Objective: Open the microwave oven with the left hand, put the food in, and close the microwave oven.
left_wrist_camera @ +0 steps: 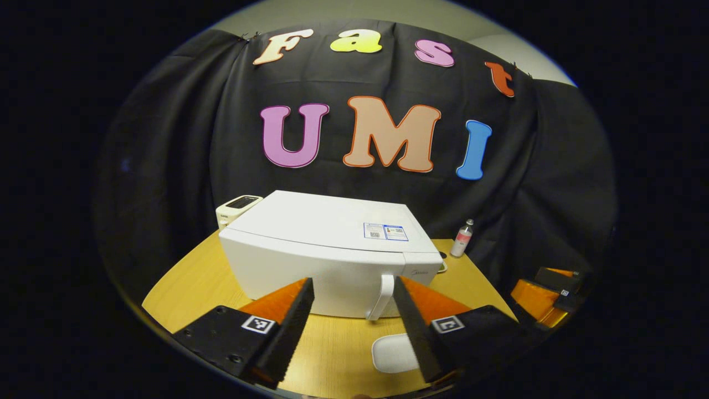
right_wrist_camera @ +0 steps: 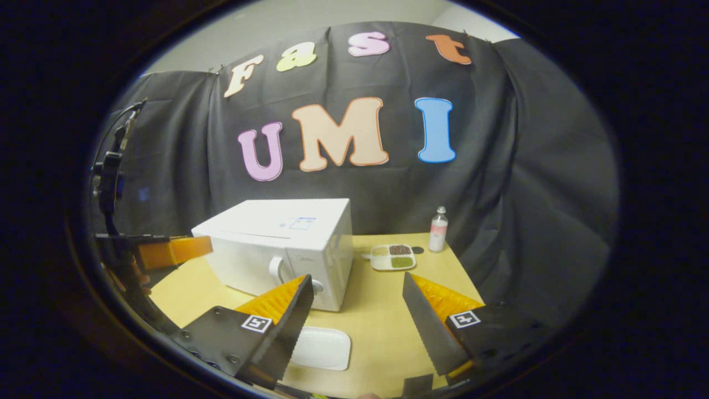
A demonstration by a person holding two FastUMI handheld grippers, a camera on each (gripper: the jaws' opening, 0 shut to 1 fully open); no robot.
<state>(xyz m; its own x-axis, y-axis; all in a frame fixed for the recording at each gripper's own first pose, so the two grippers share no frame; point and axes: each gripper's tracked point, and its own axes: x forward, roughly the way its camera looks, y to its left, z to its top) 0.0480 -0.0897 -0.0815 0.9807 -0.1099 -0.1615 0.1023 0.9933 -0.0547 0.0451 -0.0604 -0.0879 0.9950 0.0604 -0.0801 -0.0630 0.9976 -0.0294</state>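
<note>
— White microwave oven (left_wrist_camera: 327, 249) on the wooden table (left_wrist_camera: 188, 282), door closed, handle (left_wrist_camera: 383, 296) at front right. Which step now?

— First step only: opening, not yet begun. Left gripper (left_wrist_camera: 353, 321) spread wide, holding nothing, facing the door just short of the handle.

— And the food?

— Probably the sectioned plate (right_wrist_camera: 393, 257) beside the oven on its right, near a small bottle (right_wrist_camera: 438, 229). Also a white tray (right_wrist_camera: 321, 347) on the table in front of the oven. Right gripper (right_wrist_camera: 354, 327) released too, hanging back, empty.

— Next move?

— Likely to bring the left fingers around the handle, clench, then pull outward along the door's swing. Needs good centring: handle narrow, easy to slip off.
</note>
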